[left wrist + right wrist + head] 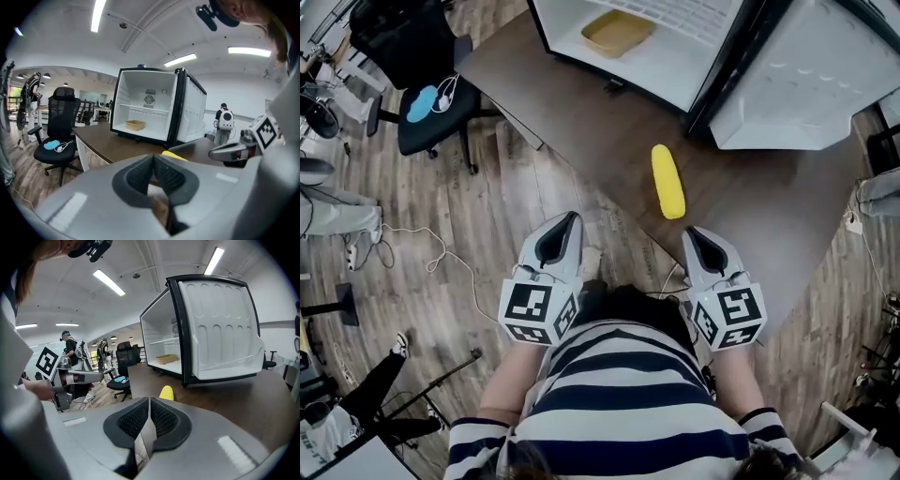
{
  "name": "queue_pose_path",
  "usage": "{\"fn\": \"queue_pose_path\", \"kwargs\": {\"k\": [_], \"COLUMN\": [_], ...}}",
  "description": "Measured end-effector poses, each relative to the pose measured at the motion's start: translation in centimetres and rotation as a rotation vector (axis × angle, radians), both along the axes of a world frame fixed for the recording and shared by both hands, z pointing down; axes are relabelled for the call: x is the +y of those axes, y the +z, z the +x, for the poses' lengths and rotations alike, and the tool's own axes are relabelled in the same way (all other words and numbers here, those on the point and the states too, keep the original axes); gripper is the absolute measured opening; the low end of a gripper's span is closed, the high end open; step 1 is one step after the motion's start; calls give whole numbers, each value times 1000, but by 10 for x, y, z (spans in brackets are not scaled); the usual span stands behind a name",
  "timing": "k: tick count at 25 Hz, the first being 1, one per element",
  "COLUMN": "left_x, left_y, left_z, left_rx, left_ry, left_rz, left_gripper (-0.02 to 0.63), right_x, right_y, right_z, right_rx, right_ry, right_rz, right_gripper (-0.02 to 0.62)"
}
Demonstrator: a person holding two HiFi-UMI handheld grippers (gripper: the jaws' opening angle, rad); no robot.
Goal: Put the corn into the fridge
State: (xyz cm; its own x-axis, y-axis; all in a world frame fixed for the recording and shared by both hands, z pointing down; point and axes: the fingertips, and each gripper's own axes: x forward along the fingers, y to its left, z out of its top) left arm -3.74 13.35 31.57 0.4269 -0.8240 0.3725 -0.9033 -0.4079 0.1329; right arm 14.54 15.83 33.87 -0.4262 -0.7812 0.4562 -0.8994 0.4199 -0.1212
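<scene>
While the corn [667, 181] lies on the table [581, 122] near the open fridge [675, 70], we've got our left gripper [570, 223] and right gripper [694, 234] both pinched together, empty.

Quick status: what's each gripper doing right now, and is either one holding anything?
Left gripper: closed, nothing in it.
Right gripper: closed, nothing in it.
The corn lies ahead of both, untouched.

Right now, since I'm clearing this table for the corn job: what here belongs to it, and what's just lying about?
Job: corn; open fridge.
Lying about: tan tray inside the fridge; black chair beside the table.
</scene>
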Motion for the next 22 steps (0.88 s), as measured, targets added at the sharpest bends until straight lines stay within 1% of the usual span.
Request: {"fn": "queue_pose_path", "kwargs": {"k": [8, 14, 18, 22], "left_x": [-46, -73, -97, -116], "left_y": [19, 29, 40, 47], "left_z": [-7, -15, -27, -38], "left_rx": [12, 24, 21, 13], "left_ry": [100, 153, 187, 227], "left_rz": [-48, -71, -91, -97], "left_gripper": [0, 0, 0, 0], "right_x": [-37, -63, -84, -102], "right_y": [18, 26, 41, 53], "right_z": [-17, -19, -23, -30], "right_rx": [26, 58, 90, 125], "right_ry": [68, 140, 179, 218], "right_rz": [-46, -61, -105, -129], "right_gripper": [59, 115, 157, 184]}}
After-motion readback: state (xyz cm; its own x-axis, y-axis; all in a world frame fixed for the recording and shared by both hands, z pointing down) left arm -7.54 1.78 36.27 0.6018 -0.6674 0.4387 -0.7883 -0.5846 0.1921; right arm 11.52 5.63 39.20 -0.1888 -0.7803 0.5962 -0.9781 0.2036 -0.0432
